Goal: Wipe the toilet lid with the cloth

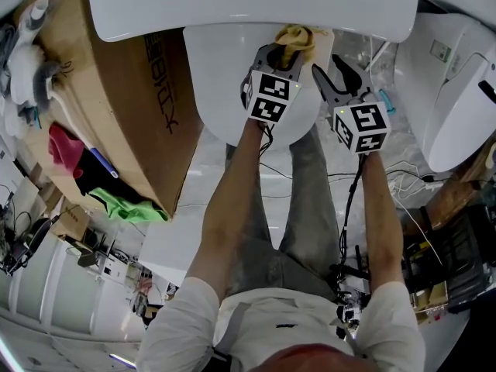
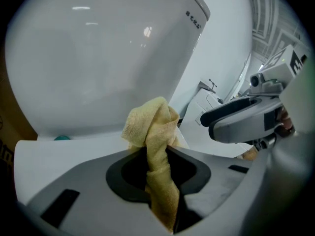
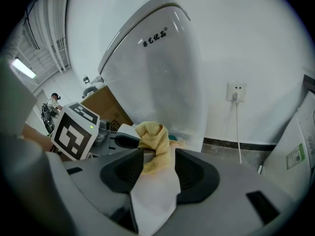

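**Status**
- The tank (image 1: 248,6) closes off the far side of the scene.
- The toilet lid (image 1: 225,84) lies shut in front of the tank, with its rounded tip toward the near side.
- The left gripper (image 1: 288,51) has its jaws closed on the cloth (image 1: 298,39), which bunches out ahead of the fingertips.
- The cloth sits at the far right part of the lid, close against the tank. Contact between cloth and lid cannot be confirmed.
- The right gripper (image 1: 329,67) has its jaws apart and grips nothing. The cloth shows through its gap, beyond the jaws. This gripper stands just to the right of the cloth.

**Progress (judgement)**
- The cloth is in grip and placed at the far end of the lid.
- The lid shows no streak or wet trace, so the part already wiped cannot be read.
- Treat the middle, the left side and the near tip as work remaining.

**Clearances**
- Far: the tank front limits any stroke.
- Left: the cardboard box (image 1: 116,91) stands just beside the lid's left rim, so room is tight.
- Right: a second white fixture (image 1: 457,91) stands well apart. The right gripper is the closer obstruction.
- Near: the way is open to the lid tip, with the person's legs beyond it.
- Floor: the cables (image 1: 387,180) lie below lid level and likely do not obstruct.
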Tool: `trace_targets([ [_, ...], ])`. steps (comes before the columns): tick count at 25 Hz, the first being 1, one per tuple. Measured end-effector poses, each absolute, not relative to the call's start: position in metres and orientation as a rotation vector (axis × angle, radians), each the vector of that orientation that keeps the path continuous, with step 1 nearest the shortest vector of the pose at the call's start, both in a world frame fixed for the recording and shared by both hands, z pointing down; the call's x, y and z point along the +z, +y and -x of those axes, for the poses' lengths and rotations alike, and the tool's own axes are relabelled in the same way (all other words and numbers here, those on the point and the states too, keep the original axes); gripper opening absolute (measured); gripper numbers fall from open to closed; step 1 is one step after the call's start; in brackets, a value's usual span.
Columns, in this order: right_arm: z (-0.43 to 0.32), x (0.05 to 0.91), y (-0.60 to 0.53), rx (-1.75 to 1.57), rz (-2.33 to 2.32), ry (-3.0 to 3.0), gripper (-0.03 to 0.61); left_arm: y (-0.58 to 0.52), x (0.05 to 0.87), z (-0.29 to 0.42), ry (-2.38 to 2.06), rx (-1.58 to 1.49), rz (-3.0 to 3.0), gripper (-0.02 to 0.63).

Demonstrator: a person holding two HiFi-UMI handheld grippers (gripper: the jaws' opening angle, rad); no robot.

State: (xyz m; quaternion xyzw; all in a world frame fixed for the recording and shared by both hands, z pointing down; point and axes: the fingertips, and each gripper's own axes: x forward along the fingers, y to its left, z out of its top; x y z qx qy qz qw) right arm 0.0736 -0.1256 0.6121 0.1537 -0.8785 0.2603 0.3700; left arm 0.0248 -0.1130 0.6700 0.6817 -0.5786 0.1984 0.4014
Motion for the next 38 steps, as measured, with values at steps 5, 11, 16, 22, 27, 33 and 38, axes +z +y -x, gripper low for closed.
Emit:
trace_targets([
  [5,-0.058,0.611,-0.115,0.655,-0.380,-2.250,0.216,-0.100,0.669,0.000,-1.485,0.496,-1.703,0.109],
  [11,-0.040,0.610,-0.103,0.644,-0.365,-2.248,0.215,-0.083,0.668,0.032,-1.519,0.483,-1.666,0.109],
  [16,-0.025,0.609,-0.094,0.637,-0.355,-2.244,0.213,-0.071,0.668,0.053,-1.533,0.481,-1.651,0.109],
  [22,-0.004,0.608,-0.082,0.629,-0.349,-2.244,0.212,-0.057,0.668,0.080,-1.549,0.476,-1.638,0.109],
  [27,0.015,0.607,-0.069,0.625,-0.350,-2.242,0.212,-0.041,0.669,0.106,-1.562,0.469,-1.619,0.109],
  [33,0.033,0.605,-0.052,0.621,-0.355,-2.239,0.210,-0.026,0.669,0.131,-1.569,0.478,-1.617,0.109],
  [38,0.046,0.605,-0.041,0.619,-0.372,-2.241,0.210,-0.011,0.672,0.151,-1.576,0.476,-1.596,0.109],
])
